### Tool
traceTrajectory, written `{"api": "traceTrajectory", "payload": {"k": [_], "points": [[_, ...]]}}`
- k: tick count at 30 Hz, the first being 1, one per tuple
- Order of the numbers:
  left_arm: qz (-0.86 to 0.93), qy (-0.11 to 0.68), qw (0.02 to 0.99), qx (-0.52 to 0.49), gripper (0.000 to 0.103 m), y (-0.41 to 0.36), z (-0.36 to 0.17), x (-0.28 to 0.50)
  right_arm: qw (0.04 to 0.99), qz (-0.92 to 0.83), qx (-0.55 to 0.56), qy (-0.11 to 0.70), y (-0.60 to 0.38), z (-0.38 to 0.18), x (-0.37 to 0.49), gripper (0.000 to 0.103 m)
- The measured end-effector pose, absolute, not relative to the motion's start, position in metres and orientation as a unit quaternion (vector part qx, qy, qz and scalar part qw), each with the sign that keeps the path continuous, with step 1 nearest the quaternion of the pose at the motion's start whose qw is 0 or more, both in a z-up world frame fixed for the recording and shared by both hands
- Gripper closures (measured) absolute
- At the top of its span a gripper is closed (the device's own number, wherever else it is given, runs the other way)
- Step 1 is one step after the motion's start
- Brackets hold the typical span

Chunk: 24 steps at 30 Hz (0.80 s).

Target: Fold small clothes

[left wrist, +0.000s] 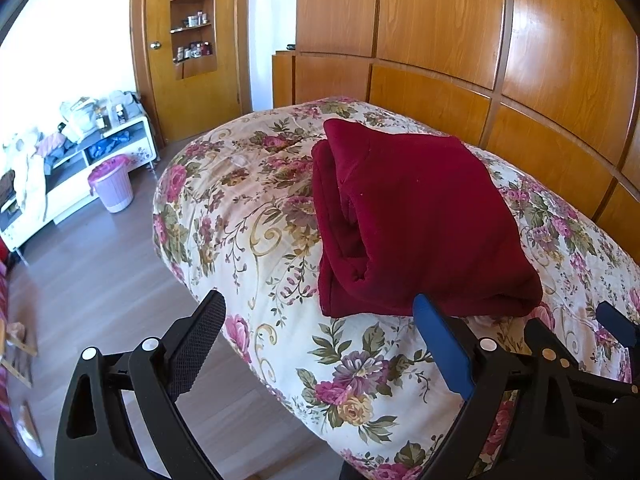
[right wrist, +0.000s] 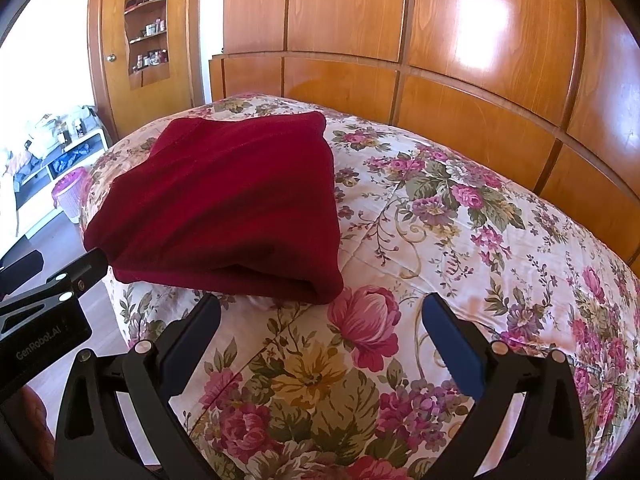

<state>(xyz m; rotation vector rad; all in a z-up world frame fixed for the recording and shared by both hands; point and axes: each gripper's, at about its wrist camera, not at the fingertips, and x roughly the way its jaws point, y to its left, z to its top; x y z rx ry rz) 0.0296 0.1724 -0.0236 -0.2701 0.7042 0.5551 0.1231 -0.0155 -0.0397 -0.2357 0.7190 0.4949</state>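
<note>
A dark red garment (left wrist: 416, 220) lies folded into a thick rectangle on the floral bed cover (left wrist: 248, 200). In the right wrist view the same red garment (right wrist: 228, 204) sits left of centre on the floral cover (right wrist: 460, 240). My left gripper (left wrist: 320, 308) is open, just short of the garment's near edge, with nothing between its fingers. My right gripper (right wrist: 322, 312) is open too, below the garment's near right corner, holding nothing. The other tool's black body (right wrist: 44, 320) shows at the left edge of the right wrist view.
A wooden headboard and wardrobe panels (left wrist: 500, 80) rise behind the bed. Left of the bed are wood flooring (left wrist: 100, 272), a purple bin (left wrist: 114, 184), a white cluttered unit (left wrist: 72, 160) and a wooden door with shelves (left wrist: 192, 40).
</note>
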Motion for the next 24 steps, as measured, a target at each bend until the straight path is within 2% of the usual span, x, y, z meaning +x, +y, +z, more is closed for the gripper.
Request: {"api": "traceTrajectory", "payload": {"k": [24], "points": [[0.266, 0.322, 0.899, -0.135, 0.009, 0.1766, -0.0192, 0.0233, 0.895, 0.244, -0.123, 0.351, -0.0105, -0.0434, 0.1229, 0.003]]}}
